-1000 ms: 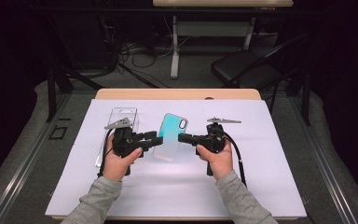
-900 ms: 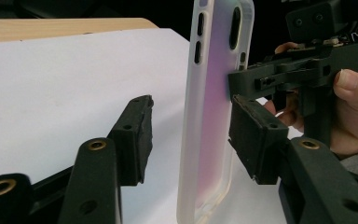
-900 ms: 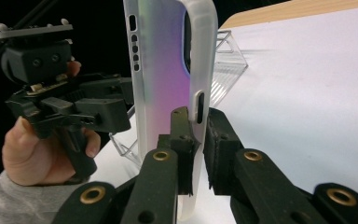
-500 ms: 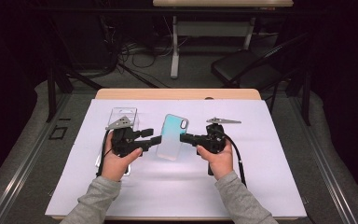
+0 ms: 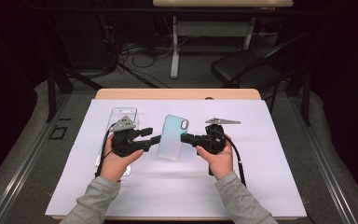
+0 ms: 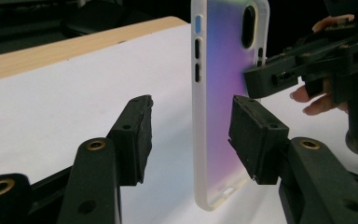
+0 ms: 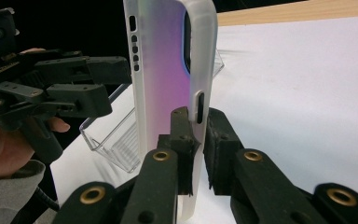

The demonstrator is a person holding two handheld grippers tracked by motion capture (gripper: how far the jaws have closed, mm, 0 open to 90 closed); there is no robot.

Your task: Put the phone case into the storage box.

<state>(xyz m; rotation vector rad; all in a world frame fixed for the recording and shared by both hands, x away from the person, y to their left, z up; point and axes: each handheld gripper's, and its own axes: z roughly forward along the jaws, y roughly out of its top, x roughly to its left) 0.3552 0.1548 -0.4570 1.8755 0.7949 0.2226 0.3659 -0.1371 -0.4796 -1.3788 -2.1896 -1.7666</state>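
Phone case (image 5: 171, 137), iridescent teal-to-violet back with a frosted translucent rim, is held off the white sheet (image 5: 270, 158) at the middle of the table (image 5: 177, 94), between the 2 grippers. Right gripper (image 5: 185, 138) is clamped on it: in the right gripper view its 2 black jaws pinch the case's side rim (image 7: 196, 116) just below the side-button slot, pads pressed on either face of the rim, case (image 7: 168, 74) standing upright above them. Left gripper (image 5: 154, 138) is not gripping: its jaws have just been closing a little, and in the left gripper view they stand apart with the case's near edge (image 6: 223, 93) between them; the right-hand pad (image 6: 254, 135) sits against or just beside the coloured back, while the left-hand pad (image 6: 137, 135) is clearly apart from the frosted rim. Cannot tell whether the right-hand pad actually touches. The oval camera cutout is at the case's upper end, and 3 button slots run along the rim facing the left gripper. A clear plastic tray (image 5: 121, 116) lies on the sheet behind and under the left hand (image 5: 114, 161); its ribbed wall (image 7: 116, 140) appears in the right gripper view just beyond the case. Right hand (image 5: 219, 156) holds its gripper level, pointing toward the left one.
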